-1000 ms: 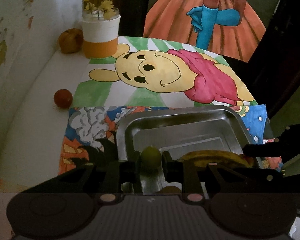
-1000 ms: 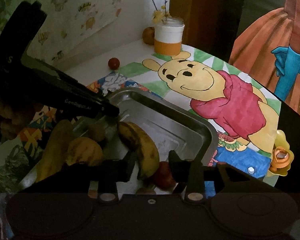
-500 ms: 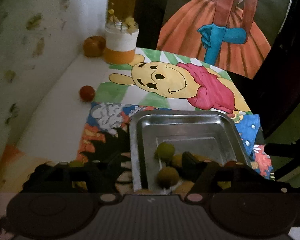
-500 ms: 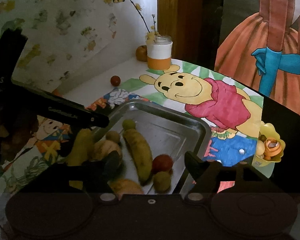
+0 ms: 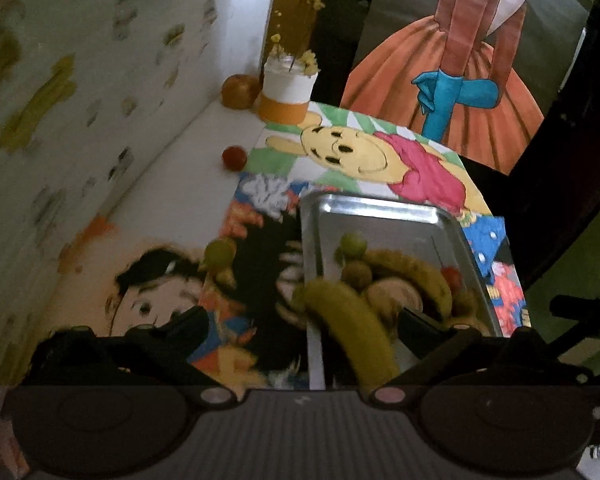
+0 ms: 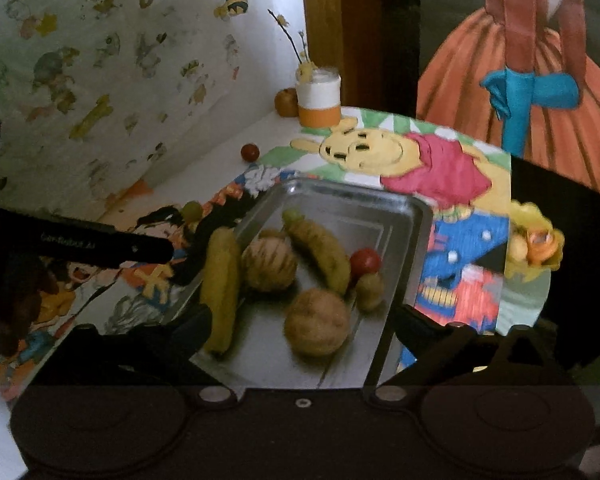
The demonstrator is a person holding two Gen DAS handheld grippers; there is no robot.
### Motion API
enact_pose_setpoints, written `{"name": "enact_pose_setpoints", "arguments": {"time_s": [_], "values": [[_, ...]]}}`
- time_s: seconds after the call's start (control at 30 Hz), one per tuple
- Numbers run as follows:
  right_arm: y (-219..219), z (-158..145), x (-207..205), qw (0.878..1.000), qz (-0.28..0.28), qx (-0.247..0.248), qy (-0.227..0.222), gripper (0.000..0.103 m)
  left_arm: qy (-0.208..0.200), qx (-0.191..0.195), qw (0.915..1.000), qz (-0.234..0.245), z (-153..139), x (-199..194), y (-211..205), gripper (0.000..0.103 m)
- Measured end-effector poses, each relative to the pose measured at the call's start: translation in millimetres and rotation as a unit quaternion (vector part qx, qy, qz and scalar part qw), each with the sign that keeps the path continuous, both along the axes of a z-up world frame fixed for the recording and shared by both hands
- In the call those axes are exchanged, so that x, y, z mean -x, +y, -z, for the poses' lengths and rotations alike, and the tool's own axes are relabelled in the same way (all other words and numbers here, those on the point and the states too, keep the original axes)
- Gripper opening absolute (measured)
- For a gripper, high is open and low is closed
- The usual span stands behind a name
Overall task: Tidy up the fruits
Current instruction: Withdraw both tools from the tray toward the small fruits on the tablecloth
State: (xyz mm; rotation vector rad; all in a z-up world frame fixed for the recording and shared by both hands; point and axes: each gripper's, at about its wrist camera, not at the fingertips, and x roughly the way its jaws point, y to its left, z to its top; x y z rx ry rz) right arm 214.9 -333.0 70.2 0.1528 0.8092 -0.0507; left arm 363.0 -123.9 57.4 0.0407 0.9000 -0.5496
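Note:
A steel tray (image 6: pixel 360 196) on the picture mats holds two bananas (image 6: pixel 320 252), two round brownish fruits (image 6: pixel 318 322), a red tomato (image 6: pixel 365 262) and small green fruits (image 6: pixel 369 290). My right gripper (image 6: pixel 304 322) hangs above the tray's near end, its jaws opening wide with nothing gripped. My left gripper (image 5: pixel 304 320) is above the tray's (image 5: pixel 380 208) left rim, jaws also opening; a banana (image 5: pixel 352 328) lies below them, untouched. A green fruit (image 5: pixel 219 251) sits on the mat left of the tray, and a small red fruit (image 5: pixel 234 157) lies farther back.
A white and orange jar (image 6: pixel 318 96) with yellow flowers stands in the back corner beside an orange-brown fruit (image 6: pixel 286 102). A patterned wall runs along the left. A yellow flower-shaped ornament (image 6: pixel 540 240) sits at the table's right edge. The left gripper's body (image 6: pixel 80 242) crosses the right wrist view.
Both grippers opened and drew back and up from the tray. The left let go of a green fruit and the right let go of a banana; both now lie in the tray.

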Motion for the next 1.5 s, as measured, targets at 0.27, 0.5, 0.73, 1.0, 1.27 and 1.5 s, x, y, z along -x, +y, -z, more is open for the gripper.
{"name": "enact_pose_setpoints", "arguments": {"time_s": [0.27, 0.5, 0.73, 1.0, 1.27, 1.5], "values": [[22.5, -1.7, 23.9, 0.998, 0.041, -0.031, 0.030, 0.102, 0.008, -0.026, 0.9996, 0.008, 1.1, 35.1, 27.7, 0.103], [34.8, 10.9, 31.7, 0.990, 0.066, -0.051, 0.114, 0.102, 0.029, -0.059, 0.9974, 0.029, 12.5, 60.8, 43.6, 0.103], [40.1, 24.5, 37.6, 0.980, 0.073, -0.071, 0.170, 0.102, 0.049, -0.096, 0.9929, 0.051, 27.3, 79.1, 51.4, 0.103], [45.3, 32.3, 37.5, 0.974, 0.069, -0.083, 0.198, 0.102, 0.060, -0.118, 0.9896, 0.057, 32.3, 81.5, 54.1, 0.103], [47.2, 32.0, 32.4, 0.973, 0.060, -0.086, 0.205, 0.102, 0.062, -0.123, 0.9894, 0.048, 31.2, 77.8, 54.6, 0.103], [43.2, 10.9, 13.9, 0.978, 0.045, -0.069, 0.190, 0.102, 0.064, -0.112, 0.9912, 0.032, 28.9, 69.3, 58.3, 0.103]]}}
